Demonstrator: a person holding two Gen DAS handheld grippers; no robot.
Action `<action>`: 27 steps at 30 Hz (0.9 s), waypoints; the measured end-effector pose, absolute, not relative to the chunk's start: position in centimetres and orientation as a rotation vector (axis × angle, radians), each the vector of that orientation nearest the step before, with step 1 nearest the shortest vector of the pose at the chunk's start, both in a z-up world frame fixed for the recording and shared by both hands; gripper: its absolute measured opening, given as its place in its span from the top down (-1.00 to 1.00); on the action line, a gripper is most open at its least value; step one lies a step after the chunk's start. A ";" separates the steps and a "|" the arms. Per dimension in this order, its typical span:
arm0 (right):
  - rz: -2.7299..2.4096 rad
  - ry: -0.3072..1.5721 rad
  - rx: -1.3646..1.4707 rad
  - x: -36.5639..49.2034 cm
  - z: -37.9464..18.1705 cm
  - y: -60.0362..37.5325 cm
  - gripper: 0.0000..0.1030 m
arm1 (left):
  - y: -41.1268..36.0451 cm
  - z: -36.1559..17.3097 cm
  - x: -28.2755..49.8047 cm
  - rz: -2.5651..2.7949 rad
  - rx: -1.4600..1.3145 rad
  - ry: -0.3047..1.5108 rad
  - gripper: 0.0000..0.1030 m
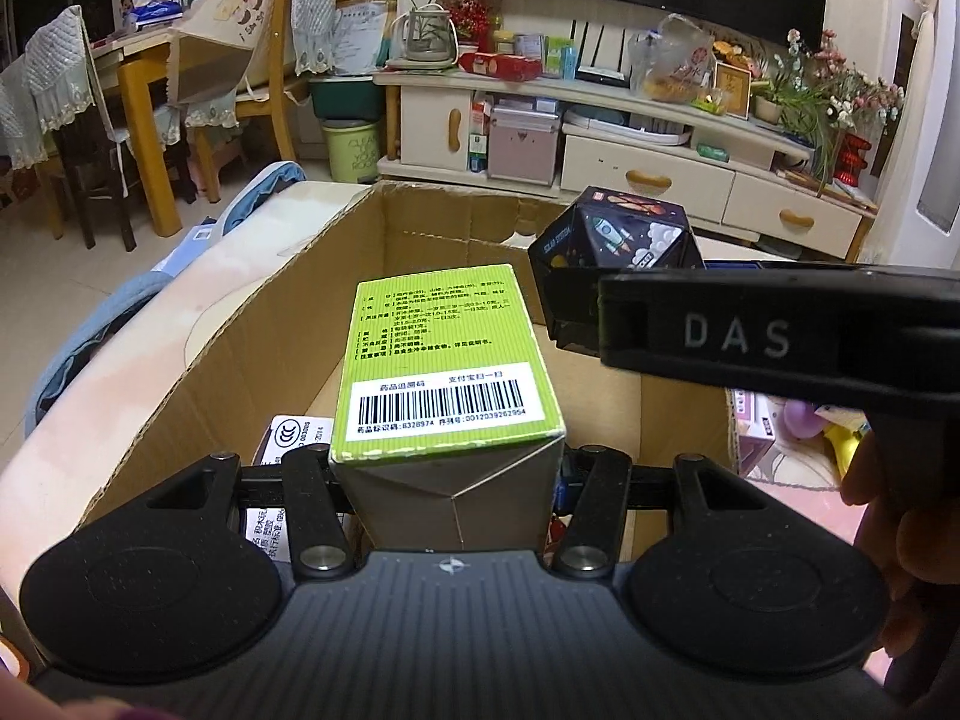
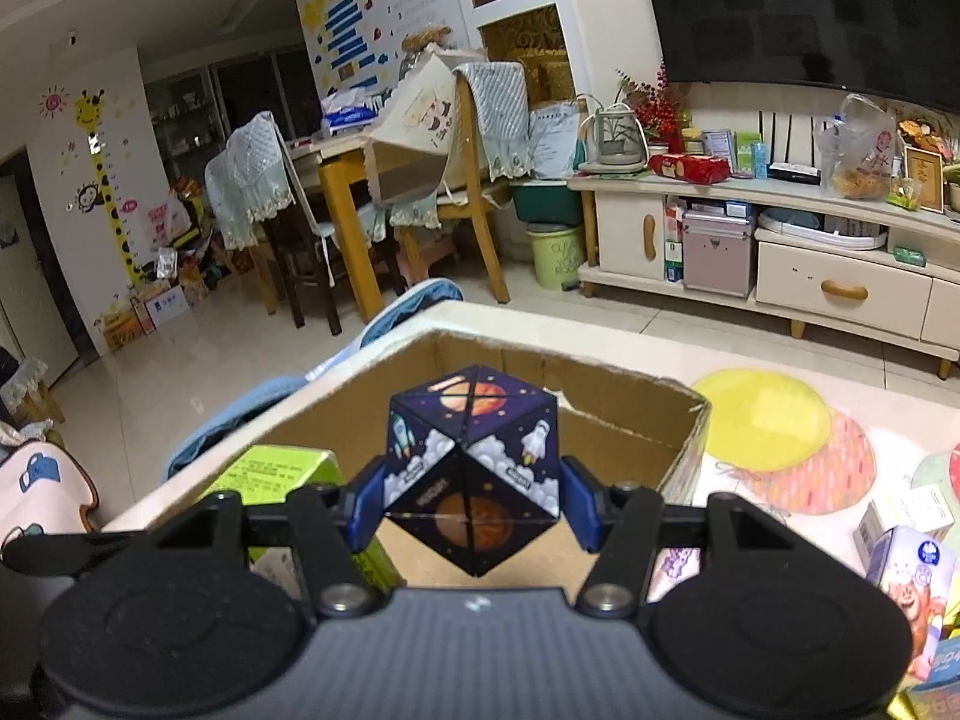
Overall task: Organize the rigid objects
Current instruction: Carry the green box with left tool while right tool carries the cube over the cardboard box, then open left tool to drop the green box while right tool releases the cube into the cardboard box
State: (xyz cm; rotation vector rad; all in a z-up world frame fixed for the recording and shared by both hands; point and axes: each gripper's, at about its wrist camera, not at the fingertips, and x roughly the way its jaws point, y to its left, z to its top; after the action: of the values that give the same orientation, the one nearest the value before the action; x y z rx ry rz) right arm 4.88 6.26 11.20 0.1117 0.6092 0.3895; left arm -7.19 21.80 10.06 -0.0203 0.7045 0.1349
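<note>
Green box first, sitting centre frame in the left wrist view: the left gripper is holding it partway open, fingers clamped on its lower end, and the box is hanging over the open mouth of the cardboard carton. Something white and labelled is showing low in the carton at lower left, so I'd say the box wants lowering into the bare floor ahead of it, kept flat, barcode face up, and released only once it is resting.

Moving right in that same view, the space-print cube is coming in at the upper right, above the carton's far corner, and the black arm of the other tool is crossing close to the green box.

Over to the right wrist view: the right gripper is also partway open, blue fingers pressing on the cube's two sides, corner pointing down over the carton. The two loads are near each other, so going one at a time looks wise, and that cube may roll off its corner when let go.
</note>
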 end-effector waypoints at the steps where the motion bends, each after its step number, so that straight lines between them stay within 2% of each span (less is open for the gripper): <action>1: 0.389 0.613 0.103 4.9 11.1 6.4 -0.15 | 21.8 10.0 -7.2 0.136 -0.021 0.708 -0.24; 11: 0.381 0.655 0.088 5.1 10.3 6.6 -0.12 | 21.7 10.1 -6.9 0.151 -0.011 0.740 -0.28; 13: 0.382 0.646 0.096 4.9 10.5 6.4 -0.14 | 21.7 10.1 -6.9 0.157 -0.012 0.738 -0.64; 14: 0.380 0.637 0.104 4.6 10.7 6.2 -0.18 | 21.8 10.2 -7.0 0.158 -0.019 0.735 -0.73; 15: 0.373 0.625 0.104 4.4 11.0 6.1 -0.26 | 21.9 10.3 -7.1 0.159 -0.026 0.729 -0.91; 20: 0.304 0.551 0.118 2.9 12.6 4.5 -0.56 | 22.0 10.4 -7.3 0.176 -0.041 0.722 -0.94; 27: 0.147 0.461 0.138 -0.4 13.4 0.8 -0.67 | 21.3 10.9 -7.6 0.155 -0.065 0.690 -1.00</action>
State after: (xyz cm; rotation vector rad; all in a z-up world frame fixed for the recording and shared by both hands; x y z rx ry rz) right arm -0.37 0.79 13.39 0.1378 0.4609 0.1468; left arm -7.64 21.27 10.93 -0.0648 0.6901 0.1551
